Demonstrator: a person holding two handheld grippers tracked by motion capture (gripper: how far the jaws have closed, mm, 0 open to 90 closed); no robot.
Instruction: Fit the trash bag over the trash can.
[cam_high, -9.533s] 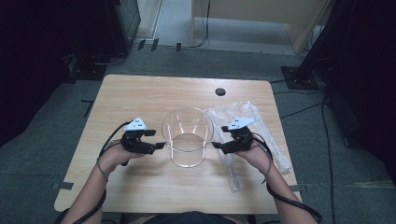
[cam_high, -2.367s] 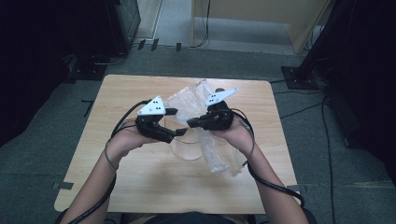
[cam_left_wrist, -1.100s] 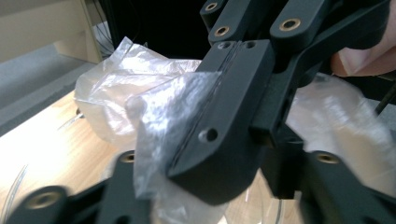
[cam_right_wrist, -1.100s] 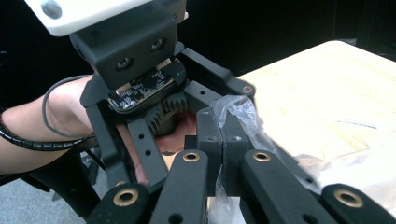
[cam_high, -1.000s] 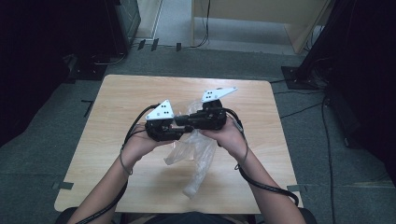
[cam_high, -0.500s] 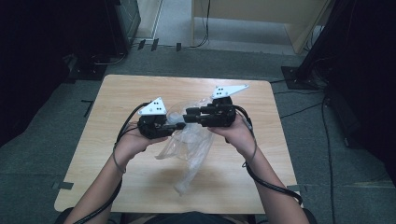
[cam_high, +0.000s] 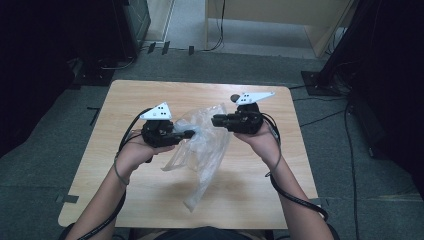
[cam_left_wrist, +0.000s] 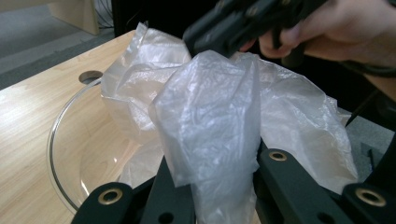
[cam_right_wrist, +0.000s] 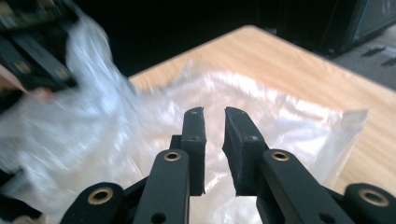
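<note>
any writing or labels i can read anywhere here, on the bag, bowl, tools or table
None: no readable text on anything.
The clear plastic bag, glass bowl and wooden table are plain.
The grey plates on the left tool and right tool bear only dark dots.

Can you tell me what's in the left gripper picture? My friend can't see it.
A crumpled clear plastic bag is pinched between the left gripper's two black jaws, right up close. Behind it a glass bowl sits on the wooden table. At the top, a hand holds the right gripper just above the bag.
</note>
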